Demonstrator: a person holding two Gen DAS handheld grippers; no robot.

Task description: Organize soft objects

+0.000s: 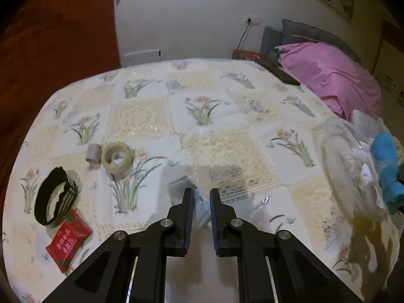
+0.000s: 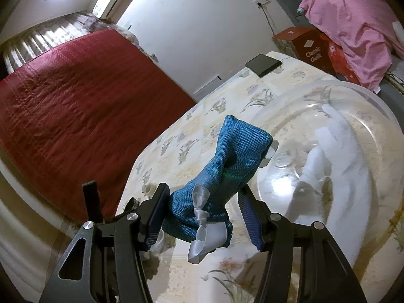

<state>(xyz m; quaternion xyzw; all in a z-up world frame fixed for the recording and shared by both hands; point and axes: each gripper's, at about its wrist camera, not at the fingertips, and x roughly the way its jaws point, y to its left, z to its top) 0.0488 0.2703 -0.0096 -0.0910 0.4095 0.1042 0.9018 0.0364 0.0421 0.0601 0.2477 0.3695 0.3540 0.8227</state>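
Observation:
A blue woven pouch (image 2: 227, 166) tied with a pale ribbon (image 2: 204, 234) sits between the wide-apart fingers of my right gripper (image 2: 203, 197). It leans on the left pad, and a gap shows at the right pad. Just beyond it stands a clear plastic bowl (image 2: 353, 88) holding white soft pieces (image 2: 318, 161). In the left wrist view the same pouch (image 1: 386, 166) hovers over that bowl (image 1: 335, 156) at the right edge. My left gripper (image 1: 202, 197) stands low over the floral tablecloth (image 1: 202, 96), its fingers nearly together on a pale blue-white cloth (image 1: 202, 209).
At the table's left lie a tape roll (image 1: 117, 160), a small grey roll (image 1: 93, 152), a black band (image 1: 54, 199) and a red packet (image 1: 68, 242). A flat black object (image 1: 277, 72) lies at the far edge. Pink bedding (image 1: 333, 75) and a red bedspread (image 2: 75, 101) flank the table.

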